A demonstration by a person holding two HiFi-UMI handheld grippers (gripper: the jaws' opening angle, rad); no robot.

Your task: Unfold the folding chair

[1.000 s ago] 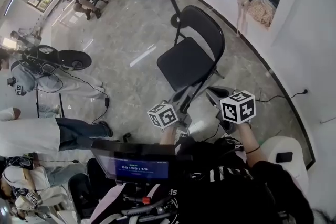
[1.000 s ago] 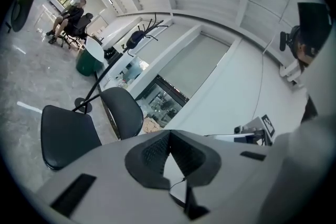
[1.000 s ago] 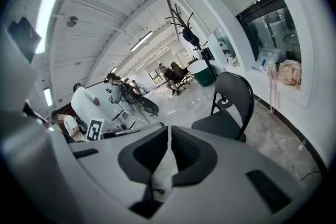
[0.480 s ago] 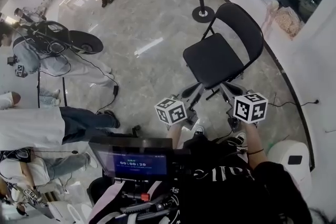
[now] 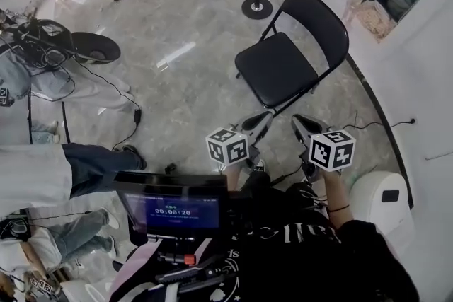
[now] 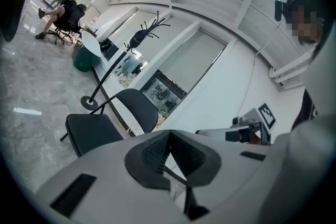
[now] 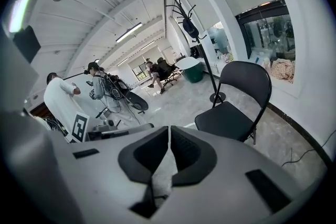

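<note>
Both grippers had drawn back from the folding chair (image 5: 279, 67), which stood open on the floor just ahead. I kept left gripper (image 5: 256, 125) and right gripper (image 5: 304, 125) pinched closed, holding nothing. Unfolding looked done; next move: only confirm it stood steady.

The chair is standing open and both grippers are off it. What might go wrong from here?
1. The left gripper and right gripper are both shut and clear of the folding chair. If it is not fully spread, nothing steadies it.
2. The pole base stands close behind the chair, so a push could knock it.
3. A floor cable runs near the person's feet and may snag.
</note>
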